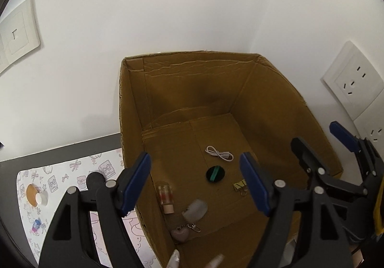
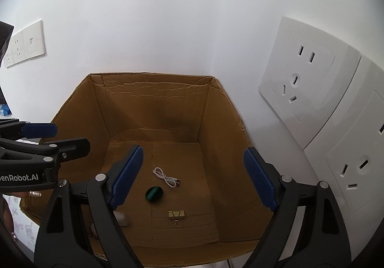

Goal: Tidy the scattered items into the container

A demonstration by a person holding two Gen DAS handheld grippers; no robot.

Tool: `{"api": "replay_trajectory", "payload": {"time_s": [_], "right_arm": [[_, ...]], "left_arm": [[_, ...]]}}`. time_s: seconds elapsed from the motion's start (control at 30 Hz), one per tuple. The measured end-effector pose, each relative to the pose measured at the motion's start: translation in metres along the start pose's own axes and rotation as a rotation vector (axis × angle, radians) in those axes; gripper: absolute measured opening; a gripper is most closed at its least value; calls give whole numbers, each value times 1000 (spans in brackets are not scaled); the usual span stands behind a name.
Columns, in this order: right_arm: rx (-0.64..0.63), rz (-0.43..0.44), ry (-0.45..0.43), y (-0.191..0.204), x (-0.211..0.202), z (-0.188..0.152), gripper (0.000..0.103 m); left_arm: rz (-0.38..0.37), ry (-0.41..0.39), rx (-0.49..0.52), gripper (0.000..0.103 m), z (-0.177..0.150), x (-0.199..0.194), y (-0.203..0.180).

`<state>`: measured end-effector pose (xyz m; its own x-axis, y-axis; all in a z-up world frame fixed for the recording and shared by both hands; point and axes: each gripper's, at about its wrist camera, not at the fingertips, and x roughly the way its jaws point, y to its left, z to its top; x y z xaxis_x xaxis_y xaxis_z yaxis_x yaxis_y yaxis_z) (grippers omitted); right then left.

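Observation:
An open cardboard box (image 1: 134,100) (image 2: 223,109) stands against the white wall. On its floor lie a white cable (image 1: 219,153) (image 2: 166,177), a black and green round item (image 1: 215,173) (image 2: 154,193), a gold binder clip (image 1: 240,187) (image 2: 177,215), a small corked glass bottle (image 1: 165,197), a pale translucent piece (image 1: 195,209) and a heart keychain (image 1: 181,233). My left gripper (image 1: 194,165) hangs open over the box with nothing between its blue pads. My right gripper (image 2: 194,155) is open and empty above the box too, and shows at the right edge of the left wrist view (image 1: 321,141).
Left of the box, a patterned mat (image 1: 72,172) on the dark table (image 1: 60,150) holds a cork-coloured disc with a white cap (image 1: 36,195) and a small blue item (image 1: 36,224). Wall sockets (image 2: 307,76) sit close on the right. Two pale blurred shapes (image 1: 175,258) show at the bottom edge.

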<state>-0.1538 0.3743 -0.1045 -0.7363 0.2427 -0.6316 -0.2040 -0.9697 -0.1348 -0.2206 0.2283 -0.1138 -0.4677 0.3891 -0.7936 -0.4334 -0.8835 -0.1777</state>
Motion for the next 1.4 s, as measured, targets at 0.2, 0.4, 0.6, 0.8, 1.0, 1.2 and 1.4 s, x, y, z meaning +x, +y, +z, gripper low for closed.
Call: {"api": "replay_trajectory", "payload": {"time_s": [0.2, 0.4, 0.6, 0.8, 1.0, 1.2, 1.4], "right_arm": [[0, 3, -11, 4, -6, -1, 87], [3, 10, -11, 7, -9, -2, 87], [12, 19, -16, 6, -14, -2, 87], [18, 37, -28, 7, -21, 0, 87], [12, 64, -39, 16, -28, 3, 87], [-9, 96, -49, 35, -38, 2, 87], [-33, 130, -59, 62, -49, -1, 87]], "left_arm": [[1, -19, -7, 75, 0, -5, 2], [7, -31, 0, 75, 0, -11, 2], [32, -54, 8, 75, -2, -21, 4], [85, -63, 14, 75, -6, -32, 9], [118, -78, 1, 75, -12, -46, 19], [148, -83, -33, 75, -22, -62, 36], [189, -100, -54, 75, -34, -82, 58]]}}
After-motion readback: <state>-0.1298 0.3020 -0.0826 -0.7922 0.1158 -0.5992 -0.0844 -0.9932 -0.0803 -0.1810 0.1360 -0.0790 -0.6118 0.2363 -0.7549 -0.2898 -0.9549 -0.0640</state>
